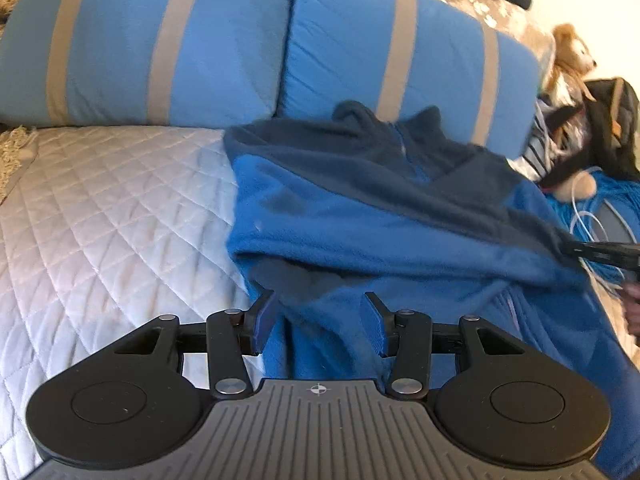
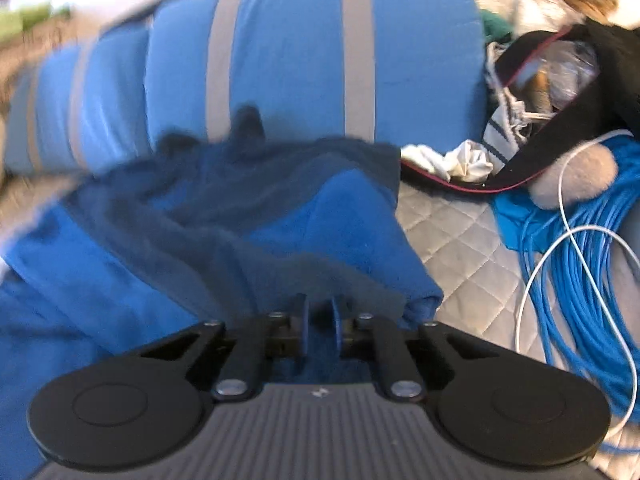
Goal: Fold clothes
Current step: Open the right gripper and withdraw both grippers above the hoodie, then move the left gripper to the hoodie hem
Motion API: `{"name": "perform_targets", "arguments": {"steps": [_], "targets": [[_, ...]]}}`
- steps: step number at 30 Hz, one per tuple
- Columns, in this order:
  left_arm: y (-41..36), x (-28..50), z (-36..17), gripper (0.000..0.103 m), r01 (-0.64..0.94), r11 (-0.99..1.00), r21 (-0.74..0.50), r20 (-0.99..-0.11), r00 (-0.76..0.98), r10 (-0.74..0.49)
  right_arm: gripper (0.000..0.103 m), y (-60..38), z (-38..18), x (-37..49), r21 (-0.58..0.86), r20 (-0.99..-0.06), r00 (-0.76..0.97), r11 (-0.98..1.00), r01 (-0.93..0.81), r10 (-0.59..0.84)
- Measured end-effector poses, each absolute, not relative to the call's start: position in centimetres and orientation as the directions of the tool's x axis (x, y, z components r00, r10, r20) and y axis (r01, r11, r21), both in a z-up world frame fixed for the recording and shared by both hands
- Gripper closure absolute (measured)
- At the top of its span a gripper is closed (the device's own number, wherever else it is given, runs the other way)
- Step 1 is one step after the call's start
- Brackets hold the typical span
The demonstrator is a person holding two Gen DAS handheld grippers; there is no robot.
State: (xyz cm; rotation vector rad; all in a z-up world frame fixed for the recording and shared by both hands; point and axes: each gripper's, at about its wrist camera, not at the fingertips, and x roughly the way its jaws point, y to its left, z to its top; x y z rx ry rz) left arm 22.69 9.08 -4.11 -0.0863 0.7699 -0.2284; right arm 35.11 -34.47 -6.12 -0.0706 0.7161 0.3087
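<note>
blue fleece [image 1: 360,216] under the spread left tongs [image 1: 320,320], its edge seemingly pinched in the right tongs [image 2: 320,322]

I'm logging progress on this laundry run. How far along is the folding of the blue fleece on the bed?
Early stage. Done: the blue fleece is laid on the quilted bedspread near the striped pillows. In hand: the right gripper pinches a fleece edge, pulling it across; the left gripper is open over the hem. Left: no neat fold shows yet; the fabric lies bunched.
</note>
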Motion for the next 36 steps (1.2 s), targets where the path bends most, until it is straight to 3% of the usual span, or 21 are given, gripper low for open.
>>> {"name": "perform_targets", "arguments": {"steps": [1,6,11,20,25,30,36], "targets": [[9.0,22.5,-4.2,0.059,0.177,0.971,-0.16,-0.684,0.69,-0.239,0.081,-34.3,-6.9,35.7,0.041,-0.675,0.699,0.958,-0.286,0.237],[9.4,21.6,-4.4,0.059,0.183,0.97,-0.161,-0.701,0.671,-0.243,0.086,-35.4,-8.1,37.1,0.133,-0.691,0.68,0.968,-0.212,0.244],[10.2,20.9,-4.3,0.059,0.142,0.977,-0.158,-0.714,0.667,-0.212,0.084,-34.6,-7.2,36.3,0.072,-0.696,0.687,0.972,-0.223,0.209],[10.2,17.9,-2.1,0.059,0.137,0.978,-0.157,-0.7,0.684,-0.208,0.047,-33.2,-2.3,30.6,-0.036,-0.649,0.734,0.956,-0.292,0.2],[9.2,15.6,-0.8,0.059,0.163,0.974,-0.154,-0.68,0.698,-0.225,0.02,-32.7,0.1,26.5,-0.1,-0.619,0.755,0.931,-0.351,0.218],[8.6,12.8,0.4,0.057,0.206,0.968,-0.143,-0.668,0.701,-0.248,0.0,-33.9,1.9,22.4,-0.056,-0.622,0.734,0.92,-0.388,0.272],[8.9,9.1,1.9,0.038,0.274,0.957,-0.093,-0.645,0.716,-0.268,0.0,-36.9,3.6,17.5,-0.025,-0.634,0.709,0.909,-0.416,0.307]]}}
